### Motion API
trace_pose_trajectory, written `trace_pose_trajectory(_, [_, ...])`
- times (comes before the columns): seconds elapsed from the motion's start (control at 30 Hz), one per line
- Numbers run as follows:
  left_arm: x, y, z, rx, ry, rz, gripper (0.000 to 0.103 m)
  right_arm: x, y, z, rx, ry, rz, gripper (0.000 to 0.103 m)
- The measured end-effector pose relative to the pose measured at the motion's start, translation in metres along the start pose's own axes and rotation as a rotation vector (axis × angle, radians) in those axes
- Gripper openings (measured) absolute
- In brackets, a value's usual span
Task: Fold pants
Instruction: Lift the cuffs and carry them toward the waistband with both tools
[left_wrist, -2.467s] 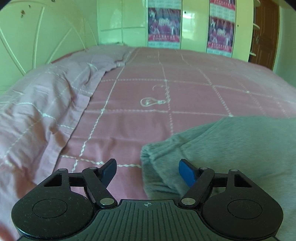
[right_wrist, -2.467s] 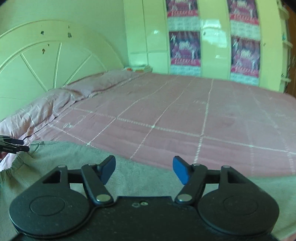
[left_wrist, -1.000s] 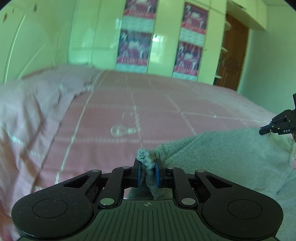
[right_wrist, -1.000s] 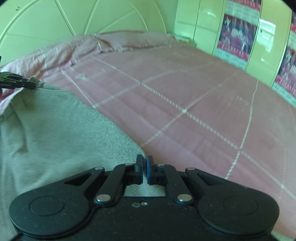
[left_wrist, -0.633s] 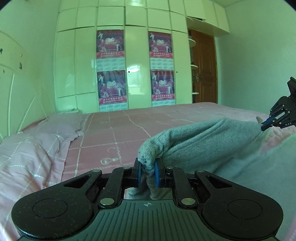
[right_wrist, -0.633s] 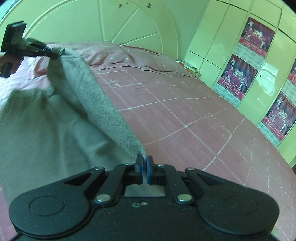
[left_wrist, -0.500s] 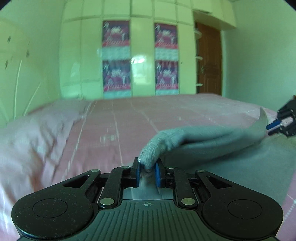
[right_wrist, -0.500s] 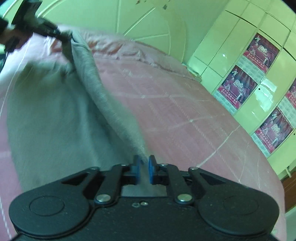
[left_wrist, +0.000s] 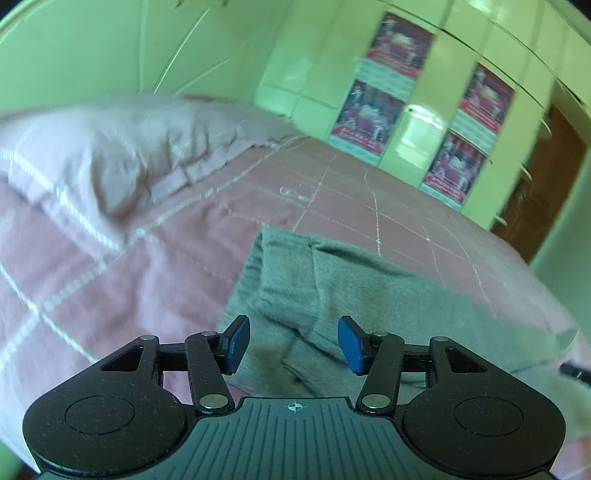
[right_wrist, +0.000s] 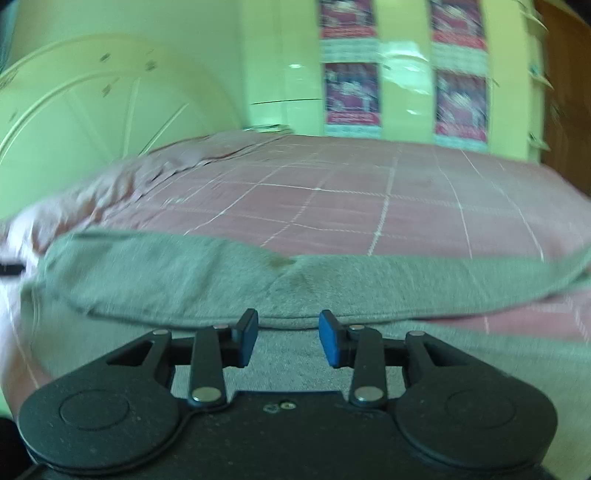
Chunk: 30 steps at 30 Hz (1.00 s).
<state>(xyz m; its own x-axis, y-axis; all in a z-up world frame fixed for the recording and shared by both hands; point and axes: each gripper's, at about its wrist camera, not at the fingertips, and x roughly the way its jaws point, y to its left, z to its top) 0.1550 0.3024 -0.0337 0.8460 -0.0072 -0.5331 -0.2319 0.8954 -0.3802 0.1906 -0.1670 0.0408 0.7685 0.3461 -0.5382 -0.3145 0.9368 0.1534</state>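
The grey pants (left_wrist: 354, 291) lie folded over on the pink checked bed (left_wrist: 369, 206). In the left wrist view my left gripper (left_wrist: 293, 343) is open and empty just above the near end of the pants. In the right wrist view the pants (right_wrist: 221, 280) lie as a doubled layer with the upper edge running across. My right gripper (right_wrist: 288, 338) is open and empty over the lower layer, just short of that edge. A dark tip of the right gripper shows at the left wrist view's right edge (left_wrist: 574, 371).
A pink pillow (left_wrist: 110, 158) lies to the left by the pale headboard (right_wrist: 92, 110). Wardrobe doors with posters (right_wrist: 354, 92) stand beyond the far side of the bed. A brown door (left_wrist: 535, 184) is at the right.
Both grippers were shut on the pants' edge and held it lifted. Now both are open, and the lifted edge lies folded over the rest of the pants.
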Motion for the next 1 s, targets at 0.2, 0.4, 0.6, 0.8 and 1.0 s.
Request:
trace_pose_trajectory(0.2, [0.037,-0.008,-0.014,-0.244,0.052,-0.029,0.052,0.027,-0.035,-0.010,0.340,0.026,0.019,0.029])
trace_pose_trajectory(0.4, [0.066,0.005,-0.030,-0.501,0.051,-0.090,0.052,0.055,-0.077,-0.033,0.726,0.036,0.079,0.029])
trace_pose_trajectory(0.6, [0.073,0.017,-0.043,-0.679,0.026,-0.122,0.052,0.075,-0.104,-0.042,0.965,0.010,0.167,0.025])
trace_pose_trajectory(0.8, [0.091,0.009,-0.047,-0.694,0.025,-0.119,0.052,0.078,-0.103,-0.046,0.985,0.011,0.177,0.025])
trace_pose_trajectory(1.0, [0.115,-0.006,-0.029,-0.748,0.006,-0.147,0.052,0.076,-0.106,-0.050,1.018,0.010,0.185,0.024])
